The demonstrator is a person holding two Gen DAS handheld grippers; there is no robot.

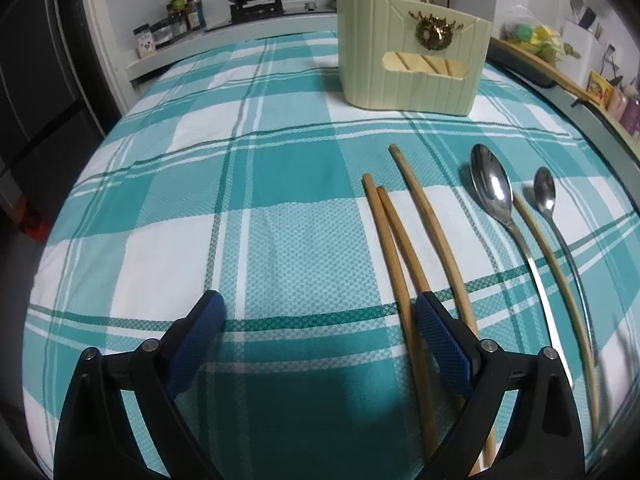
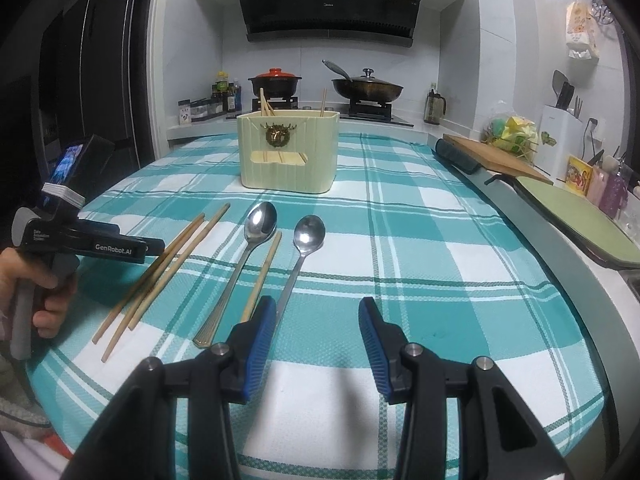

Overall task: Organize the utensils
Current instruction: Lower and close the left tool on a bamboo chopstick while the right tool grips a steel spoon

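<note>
On the table, covered by a teal and white checked cloth [image 2: 420, 240], the utensils lay in a loose row in front of the person. There were three wooden chopsticks [image 2: 160, 276] close together on the left side, then a large steel spoon [image 2: 262, 222] with a golden handle, one more chopstick [image 2: 262, 276] just beside it, and a smaller spoon [image 2: 309, 234] on the right. All pointed toward a pale green holder [image 2: 288, 152], which stood farther back with a few chopsticks already upright inside it. The left gripper [image 1: 320, 312] hovered above the cloth with its blue pads wide apart and holding nothing. The right gripper [image 2: 318, 316] was also spread apart, empty, near the small spoon's handle.
</note>
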